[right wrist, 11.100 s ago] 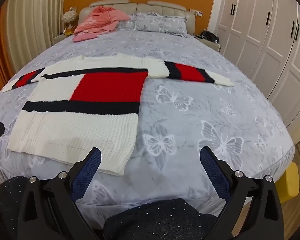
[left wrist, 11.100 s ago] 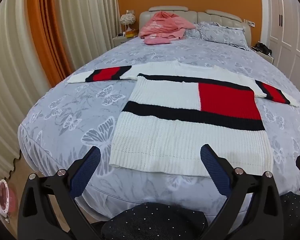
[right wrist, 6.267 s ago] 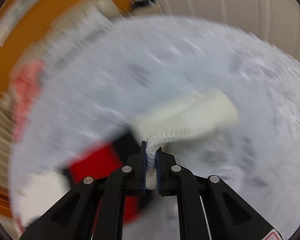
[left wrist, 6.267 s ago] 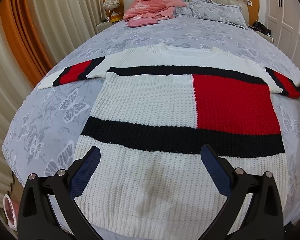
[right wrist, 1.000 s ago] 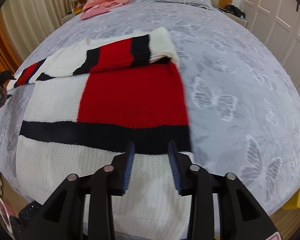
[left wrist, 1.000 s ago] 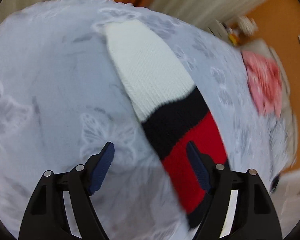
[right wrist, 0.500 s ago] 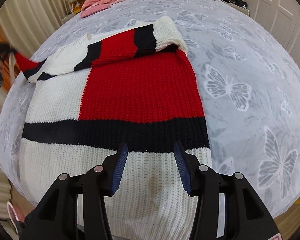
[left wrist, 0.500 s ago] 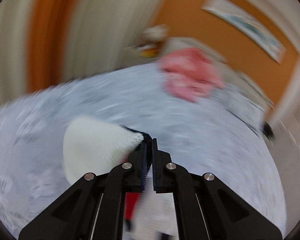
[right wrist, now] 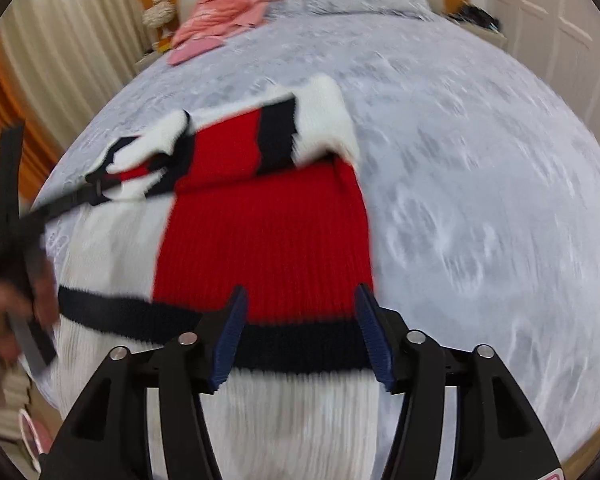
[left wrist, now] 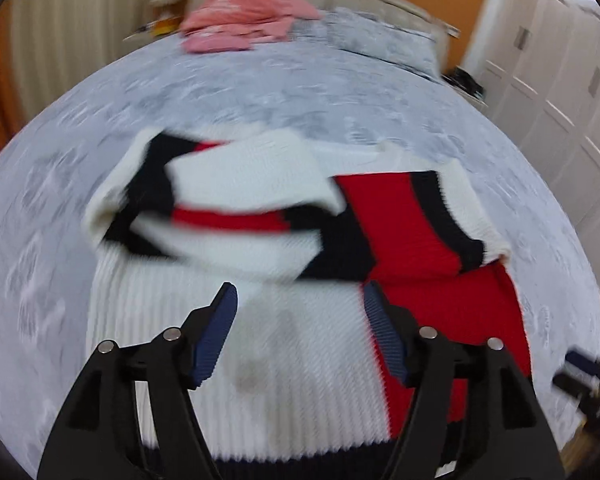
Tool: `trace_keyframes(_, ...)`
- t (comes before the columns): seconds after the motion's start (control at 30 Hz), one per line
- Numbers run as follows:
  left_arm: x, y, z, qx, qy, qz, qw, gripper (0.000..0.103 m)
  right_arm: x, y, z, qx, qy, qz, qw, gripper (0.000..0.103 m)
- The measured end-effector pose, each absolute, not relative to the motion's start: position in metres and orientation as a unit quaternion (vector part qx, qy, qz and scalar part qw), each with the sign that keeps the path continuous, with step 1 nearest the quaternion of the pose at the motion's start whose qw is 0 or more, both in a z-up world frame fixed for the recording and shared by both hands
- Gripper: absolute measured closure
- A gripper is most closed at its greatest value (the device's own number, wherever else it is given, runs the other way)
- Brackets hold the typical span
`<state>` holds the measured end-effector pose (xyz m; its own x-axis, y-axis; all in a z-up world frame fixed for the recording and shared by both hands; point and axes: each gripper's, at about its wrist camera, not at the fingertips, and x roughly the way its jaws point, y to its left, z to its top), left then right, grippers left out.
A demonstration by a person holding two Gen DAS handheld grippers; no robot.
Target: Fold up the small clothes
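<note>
- Bed (left wrist: 260, 92) is carrying sweater (left wrist: 308, 344), lying flat, both sleeves now folded across its chest.
- Left sleeve (left wrist: 236, 200) is just landing, so body folds are coming next.
- Left gripper (left wrist: 298, 330) is spreading after release, empty.
- Right gripper (right wrist: 300, 336) is widening too, holding nothing.

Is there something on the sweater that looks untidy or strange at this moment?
Yes. On the sweater the left sleeve lies crooked and bunched across the chest, not flat like the right sleeve. A faint grey mark shows on the white part; blur hides what it is.
</note>
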<state>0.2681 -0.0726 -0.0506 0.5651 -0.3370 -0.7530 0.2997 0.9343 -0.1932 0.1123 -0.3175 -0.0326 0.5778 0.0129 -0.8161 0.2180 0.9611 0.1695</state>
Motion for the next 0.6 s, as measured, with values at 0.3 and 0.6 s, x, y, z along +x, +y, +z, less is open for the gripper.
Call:
trace_keyframes(0.3,0.257,0.020,-0.085,-0.139,0.455,-0.078,0.876,0.033,0.285,-0.180,-0.017,-0.093,0.415,0.084,0.901,0.037)
trace_keyframes(0.6,0.243,0.015,-0.105,-0.075,0.442,-0.091,0.889,0.026,0.386,-0.127,-0.086,-0.124,0.506,0.094,0.849,0.063)
